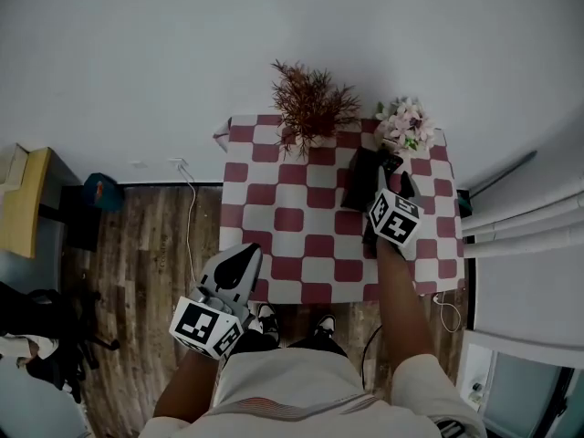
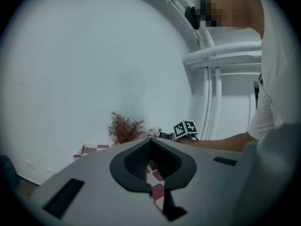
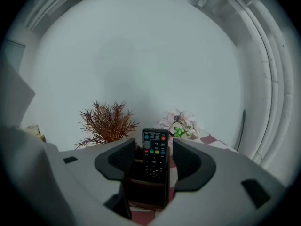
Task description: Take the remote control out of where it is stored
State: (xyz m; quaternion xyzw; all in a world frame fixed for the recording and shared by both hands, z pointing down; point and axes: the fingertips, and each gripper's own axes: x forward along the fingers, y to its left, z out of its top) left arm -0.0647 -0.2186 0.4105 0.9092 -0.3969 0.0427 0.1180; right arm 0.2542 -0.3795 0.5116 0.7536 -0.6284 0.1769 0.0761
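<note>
The pads (image 3: pixel 123 157) of my right gripper (image 3: pixel 154 144) are dark, matt and finely ribbed. The shell round them is smooth, matt grey plastic, as on my left gripper (image 2: pixel 150 141). Between my right fingers the remote control (image 3: pixel 155 161) is black plastic with a faint sheen and coloured buttons. The holder (image 3: pixel 146 194) just before my fingertips is dark and smooth with a dull gloss; I cannot tell its material. Under my right fingers the tablecloth (image 1: pixel 301 235) is matt checked cloth. Beyond them the dried plant (image 3: pixel 107 122) looks dry and bristly, the flowers (image 3: pixel 180 124) soft, the wall (image 3: pixel 141 55) smooth and matt. Below my left fingers the floor (image 1: pixel 155 245) is grainy wood planking.
</note>
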